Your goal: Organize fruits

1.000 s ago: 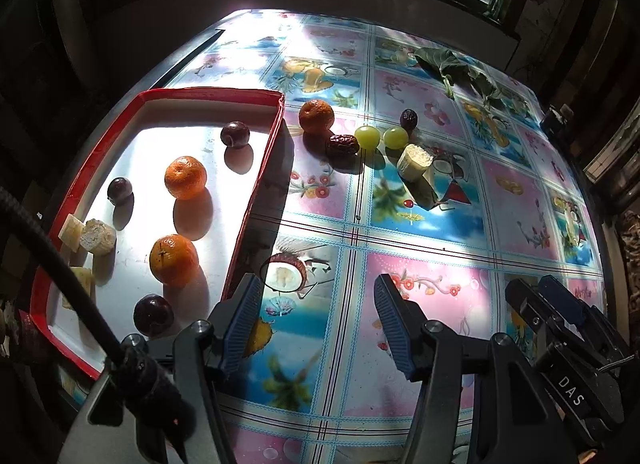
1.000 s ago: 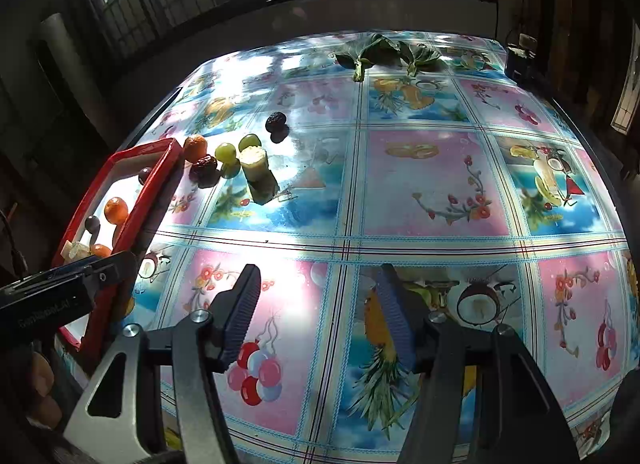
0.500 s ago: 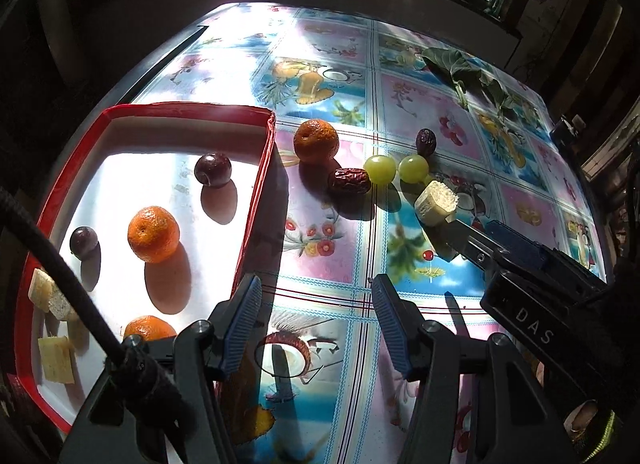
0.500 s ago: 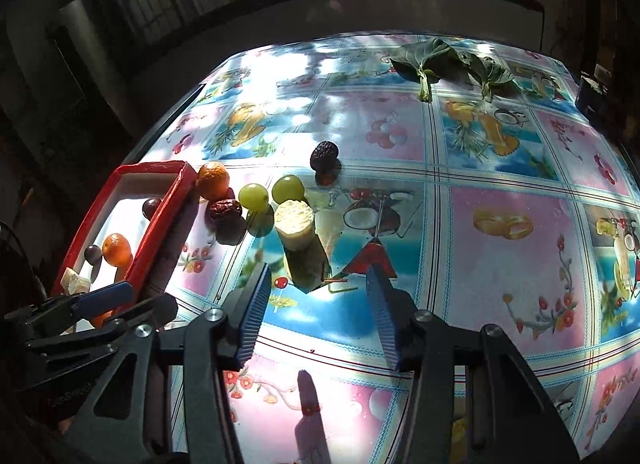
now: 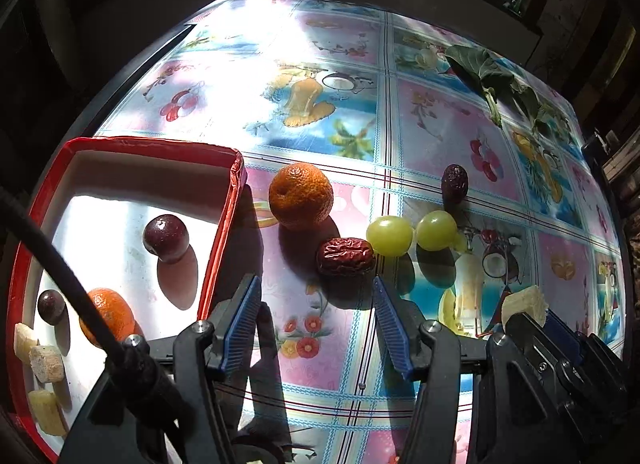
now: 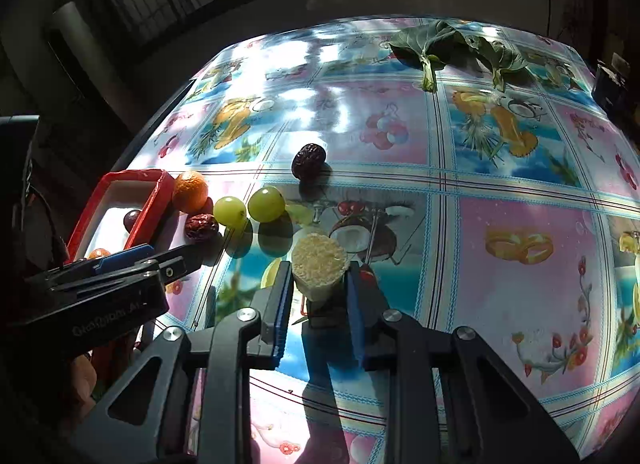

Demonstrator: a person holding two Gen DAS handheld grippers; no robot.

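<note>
Red-rimmed tray (image 5: 234,167) at left holding plums, oranges, pale chunks, left gripper (image 5: 316,328) spread over bare cloth near red date (image 5: 346,256), grapes (image 5: 390,235) beside, right gripper (image 6: 318,300) closing around banana chunk (image 6: 319,264), side lettering unreadable.

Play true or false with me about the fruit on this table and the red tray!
1. Two round green grapes lie inside the red-rimmed tray. False: they lie on the flowery tablecloth, outside it.
2. The right gripper is closing around the pale cut banana chunk. True.
3. The left gripper holds the wrinkled red date. False: its jaws are empty, the date lies beyond them.
4. A bumpy orange mandarin sits on the cloth beside the tray. True.
5. No fruit is in the tray. False: a dark plum is there.
</note>
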